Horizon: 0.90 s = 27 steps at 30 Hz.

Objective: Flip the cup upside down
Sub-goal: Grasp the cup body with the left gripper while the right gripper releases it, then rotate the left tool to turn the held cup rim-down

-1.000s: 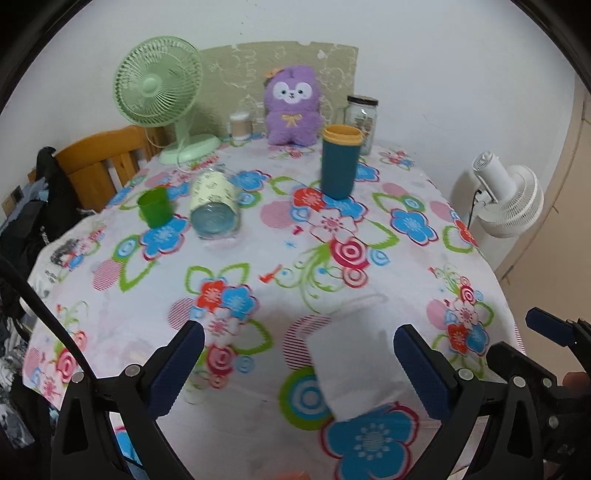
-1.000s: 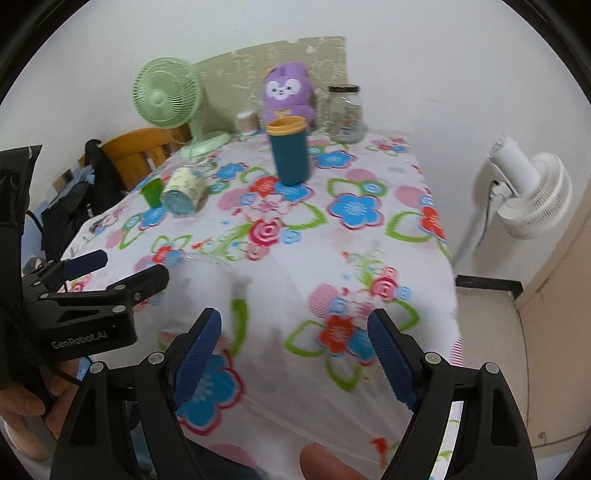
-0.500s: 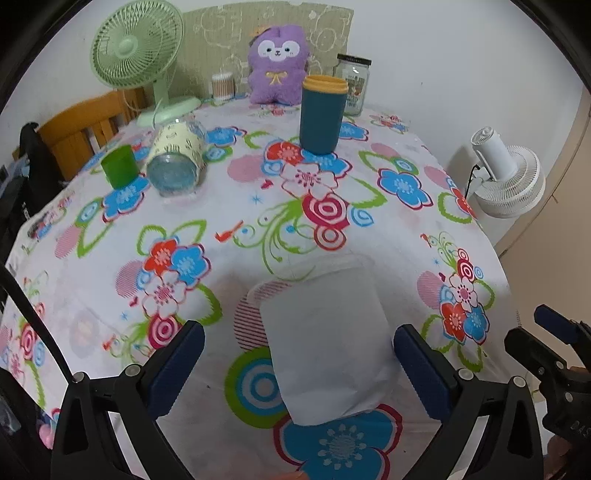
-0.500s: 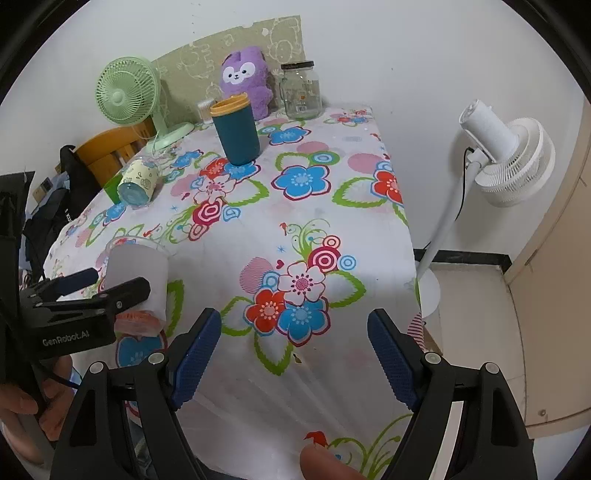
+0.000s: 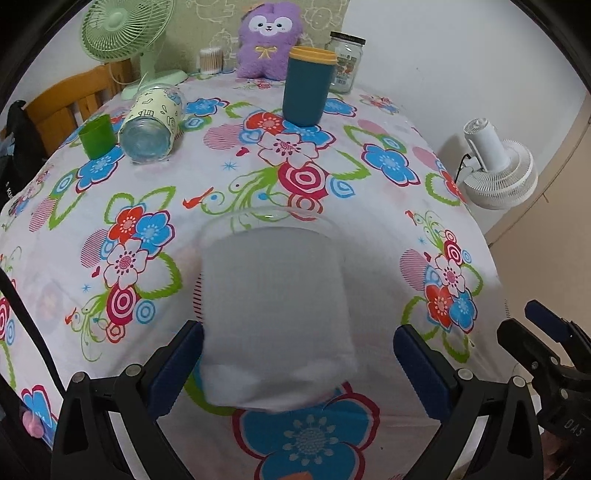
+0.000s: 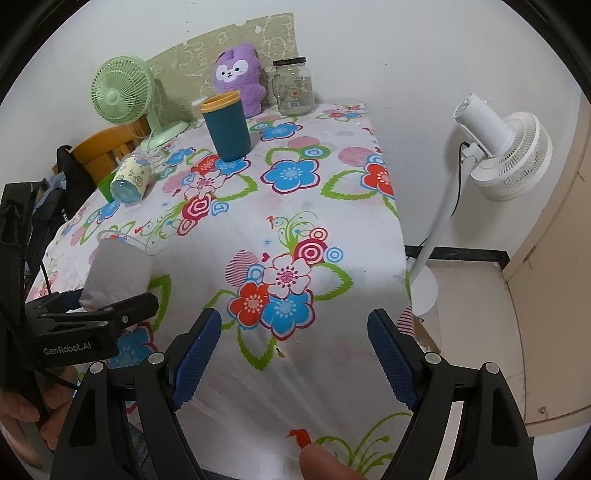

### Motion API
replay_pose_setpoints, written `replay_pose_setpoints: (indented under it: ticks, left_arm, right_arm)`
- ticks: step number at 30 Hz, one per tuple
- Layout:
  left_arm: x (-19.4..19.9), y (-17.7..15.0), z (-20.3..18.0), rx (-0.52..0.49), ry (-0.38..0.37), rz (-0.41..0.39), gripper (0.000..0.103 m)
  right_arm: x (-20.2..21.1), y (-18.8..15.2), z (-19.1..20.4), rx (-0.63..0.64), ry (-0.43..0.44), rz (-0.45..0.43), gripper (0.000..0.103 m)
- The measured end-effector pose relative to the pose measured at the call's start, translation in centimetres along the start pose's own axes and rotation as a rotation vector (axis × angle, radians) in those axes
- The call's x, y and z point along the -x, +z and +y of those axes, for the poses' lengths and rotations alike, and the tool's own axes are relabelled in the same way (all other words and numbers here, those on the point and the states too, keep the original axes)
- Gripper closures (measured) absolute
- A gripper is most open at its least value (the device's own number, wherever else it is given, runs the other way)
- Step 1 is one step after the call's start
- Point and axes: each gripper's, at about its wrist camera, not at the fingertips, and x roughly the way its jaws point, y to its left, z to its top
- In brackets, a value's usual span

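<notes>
**Frosted cup lying between the left jaws**

Here the frosted white cup (image 5: 277, 317) lies on its side on the flowered tabletop (image 5: 388, 229), its clear rim pointing away towards the far end and its closed base nearest the camera; the left gripper (image 5: 297, 356) straddles that base end with its jaws spread, the left blue pad (image 5: 177, 363) right against the cup wall and the right pad (image 5: 421, 369) a little clear of it; nothing is pinched. In the right wrist view the same cup (image 6: 118, 277) shows on the left, partly behind the black body of the left gripper (image 6: 92, 325); whether the near pad presses the cup cannot be told from there.

The right gripper (image 6: 293, 356) hangs over the near right part of the tabletop, well apart from the cup; its jaws are spread wide with only the cloth between them.

Further back a teal tumbler (image 5: 308, 86) with a yellow rim stands upright; a printed glass (image 5: 155, 123) lies on its side beside a small green cup (image 5: 96, 136); a purple plush toy (image 5: 269, 38), a glass jar (image 5: 345, 61) and a green table fan (image 5: 129, 33) stand along the far edge; a white floor fan (image 6: 502, 147) stands beside the table on the right.
</notes>
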Motion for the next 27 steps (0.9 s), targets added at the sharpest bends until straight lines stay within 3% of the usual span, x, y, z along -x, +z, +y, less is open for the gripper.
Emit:
replay_pose_setpoints:
  ticks: [2, 4, 9, 27]
  left_arm:
    - [-0.2, 0.0, -0.1, -0.004, 0.006, 0.005, 0.008]
    - [-0.4, 0.0, -0.1, -0.01, 0.008, 0.022, 0.021]
    - [-0.2, -0.5, 0.0, -0.013, -0.007, 0.041, 0.034]
    - [2.9, 0.6, 1.2, -0.068, 0.036, -0.006, 0.036]
  right_arm:
    - [0.0, -0.1, -0.2, -0.004, 0.001, 0.003, 0.019]
    - [-0.1, -0.2, -0.4, -0.009, 0.0, 0.003, 0.019]
    - [-0.2, -0.2, -0.4, -0.017, 0.009, 0.0, 0.019]
    - [-0.7, -0.1, 0.6, -0.017, 0.047, -0.006, 0.019]
